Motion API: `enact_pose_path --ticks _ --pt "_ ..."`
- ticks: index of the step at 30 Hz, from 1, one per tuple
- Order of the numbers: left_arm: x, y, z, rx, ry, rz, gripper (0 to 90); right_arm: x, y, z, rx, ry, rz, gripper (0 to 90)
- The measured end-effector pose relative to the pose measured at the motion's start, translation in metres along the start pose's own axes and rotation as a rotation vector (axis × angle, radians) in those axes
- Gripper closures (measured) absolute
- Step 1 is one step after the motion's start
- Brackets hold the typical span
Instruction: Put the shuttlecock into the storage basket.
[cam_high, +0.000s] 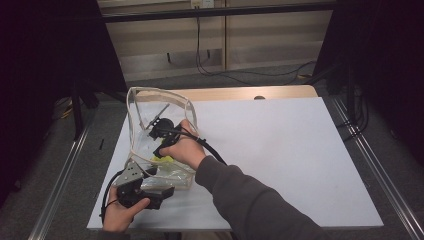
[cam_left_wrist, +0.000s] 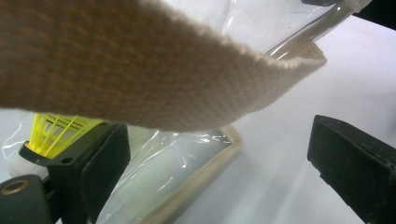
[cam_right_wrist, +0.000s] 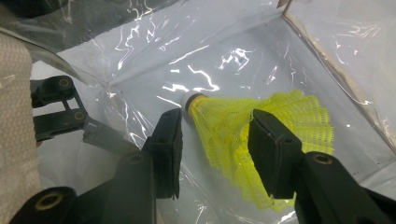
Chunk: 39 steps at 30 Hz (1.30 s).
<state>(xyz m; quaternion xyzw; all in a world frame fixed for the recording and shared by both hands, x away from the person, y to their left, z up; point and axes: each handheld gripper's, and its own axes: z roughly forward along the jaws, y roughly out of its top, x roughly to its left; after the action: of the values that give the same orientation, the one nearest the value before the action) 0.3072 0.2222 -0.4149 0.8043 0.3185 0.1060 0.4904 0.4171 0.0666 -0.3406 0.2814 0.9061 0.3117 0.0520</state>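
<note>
We see a clear plastic bag (cam_high: 161, 102) with beige woven trim standing on the white table (cam_high: 280, 150), near its left edge. The right hand (cam_high: 184, 149) reaches into the bag's open top from above, and the right gripper (cam_high: 161, 131) points down inside it.

In the right gripper view, a yellow shuttlecock (cam_right_wrist: 261, 135) with a white cork tip lies between the 2 black jaws, inside the bag. The jaws stand partly apart, 1 on each side of the mesh skirt; we cannot tell whether the pads actually press on it.

The left hand (cam_high: 120, 212) rests at the table's near-left corner, holding the left gripper (cam_high: 150, 192) against the bag's lower end. In the left gripper view its jaws are spread wide, with the bag's beige strap (cam_left_wrist: 140, 70) hanging across just above them and the trimmed bottom edge of the bag between them, touching neither pad clearly. The shuttlecock (cam_left_wrist: 58, 133) shows through the plastic there.
</note>
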Motion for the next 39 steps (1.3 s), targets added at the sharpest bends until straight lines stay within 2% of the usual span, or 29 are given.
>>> enact_pose_path --ticks 10,18,25,32,39 --pt "0.0 0.0 0.0 0.007 0.002 -0.001 5.7 -0.002 -0.003 -0.006 0.007 -0.009 0.011 54.4" --pt "0.0 0.0 0.001 -0.002 0.004 -0.001 5.3 -0.01 -0.011 -0.01 0.012 -0.021 0.025 53.1" --pt "0.0 0.0 0.001 0.0 0.004 -0.001 5.3 -0.01 -0.011 -0.013 -0.002 -0.012 0.024 52.2" --pt "0.0 0.0 0.001 0.003 0.005 -0.001 5.3 -0.009 -0.013 -0.018 -0.02 0.005 0.025 45.3" --pt "0.0 0.0 0.002 0.004 0.003 -0.002 5.3 -0.006 -0.014 -0.031 -0.044 0.014 0.02 42.2"
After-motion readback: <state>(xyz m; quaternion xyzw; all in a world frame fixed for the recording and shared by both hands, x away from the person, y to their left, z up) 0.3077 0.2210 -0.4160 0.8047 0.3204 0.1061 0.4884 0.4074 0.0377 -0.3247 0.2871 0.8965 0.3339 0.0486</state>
